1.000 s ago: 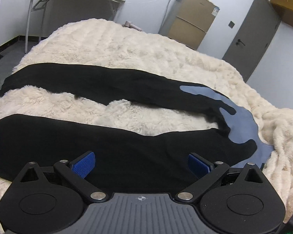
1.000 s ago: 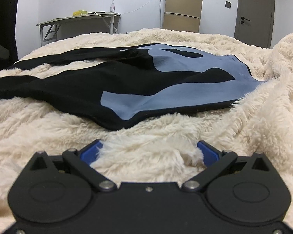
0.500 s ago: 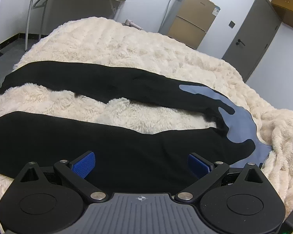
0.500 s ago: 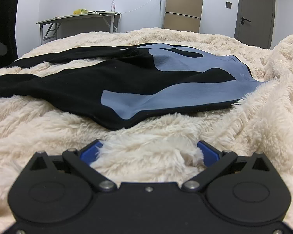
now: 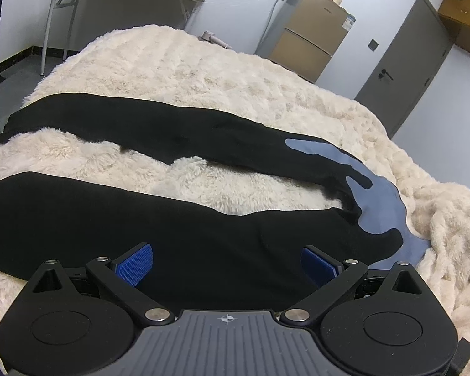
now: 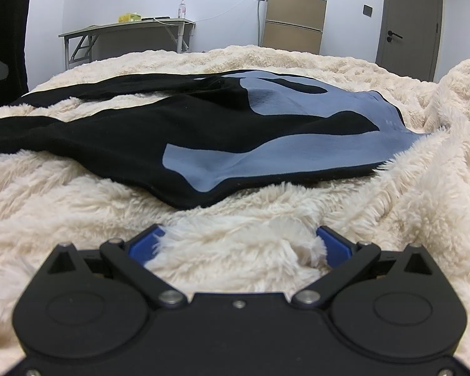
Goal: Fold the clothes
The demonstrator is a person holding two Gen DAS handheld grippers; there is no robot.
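Both your grippers are wide open. Drop your left gripper [image 5: 224,261] onto the black pants [image 5: 172,228] at the frame's bottom. Pinch just cloth, not the fluffy blanket [image 5: 203,62].

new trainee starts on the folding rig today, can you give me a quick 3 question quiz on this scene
1. True or false: the left gripper is shut on the black trousers.
2. What do the open jaws of the right gripper rest against? A) the blue-grey waist panel B) the cream fluffy blanket C) the desk
3. Fill in: the two trouser legs lie ____, with a strip of blanket showing between them.

Key
1. False. Its jaws are wide open over the near trouser leg, and nothing is pinched between the pads.
2. B. The blanket pile bulges up between the pads; the trousers lie further ahead, untouched.
3. Apart. The legs meet only at the blue-grey waist panel.
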